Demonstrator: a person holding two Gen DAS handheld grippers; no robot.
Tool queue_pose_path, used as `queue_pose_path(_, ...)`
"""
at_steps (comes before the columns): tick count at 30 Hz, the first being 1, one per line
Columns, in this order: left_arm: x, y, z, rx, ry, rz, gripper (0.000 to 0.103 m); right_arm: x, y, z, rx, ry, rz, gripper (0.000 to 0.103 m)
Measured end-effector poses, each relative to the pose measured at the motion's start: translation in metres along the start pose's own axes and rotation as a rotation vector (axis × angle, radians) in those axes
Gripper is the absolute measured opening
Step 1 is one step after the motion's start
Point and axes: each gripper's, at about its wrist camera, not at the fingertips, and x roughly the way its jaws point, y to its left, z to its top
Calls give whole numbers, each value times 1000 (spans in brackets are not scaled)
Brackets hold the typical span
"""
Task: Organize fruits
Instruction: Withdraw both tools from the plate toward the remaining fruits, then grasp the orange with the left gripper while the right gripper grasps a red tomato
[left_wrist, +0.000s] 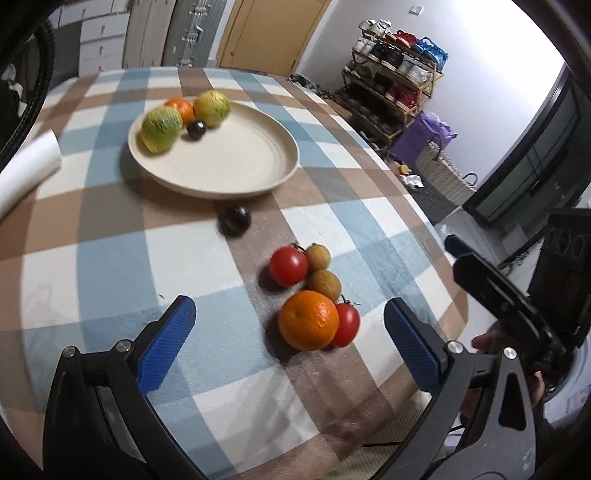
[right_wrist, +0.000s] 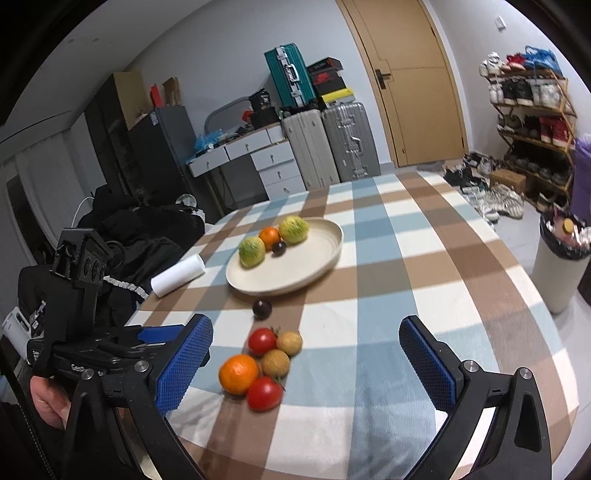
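Blue knurled pads spread wide on both tools: the left gripper (left_wrist: 290, 341) tilts down over the checked tabletop (left_wrist: 110, 258), jaws released, nothing between them, and the right gripper (right_wrist: 306, 363) likewise gapes empty. Low in the frame sits a glossy orange (left_wrist: 308, 320) among tomatoes and small tan fruit. Upper left, the cream plate (left_wrist: 236, 162) carries blurred fruit. A hand (right_wrist: 46, 402) shows partly, lower left.

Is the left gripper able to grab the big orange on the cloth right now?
Probably yes. The left gripper is wide open and empty, and the orange lies just ahead between its fingers. Nothing blocks the way, though a tomato touches the orange's side and might get nudged.
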Motion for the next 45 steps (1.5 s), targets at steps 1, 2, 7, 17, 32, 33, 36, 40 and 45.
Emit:
queue_pose_path(1, 2, 1, 0, -8, 1, -12, 101, 1, -2, -2, 8, 4, 4, 103)
queue_pose_path(2, 4, 2, 0, -12, 3, -15, 101, 2, -3, -4, 11, 6, 5, 103)
queue_pose_path(7, 12, 5, 0, -11, 27, -31, 86, 7, -4, -8, -4, 16, -11, 103)
queue_pose_path(17, 23, 11, -3, -37, 89, -119, 50, 17, -12, -15, 20, 36, 0, 103)
queue_pose_path(32, 22, 16, -6, -52, 71, -146, 36, 20, -11, -19, 19, 55, 8, 103)
queue_pose_path(33, 21, 18, -7, -53, 70, -146, 36, 21, -11, -19, 19, 60, 13, 103)
queue_pose_path(36, 18, 22, -6, -67, 65, -151, 36, 24, -8, -23, 19, 85, 44, 103)
queue_pose_path(40, 13, 27, -5, -84, 48, -163, 36, 29, 0, -31, 8, 114, 80, 103)
queue_pose_path(45, 2, 38, 0, -112, 16, -178, 36, 41, 14, -43, -34, 151, 114, 103)
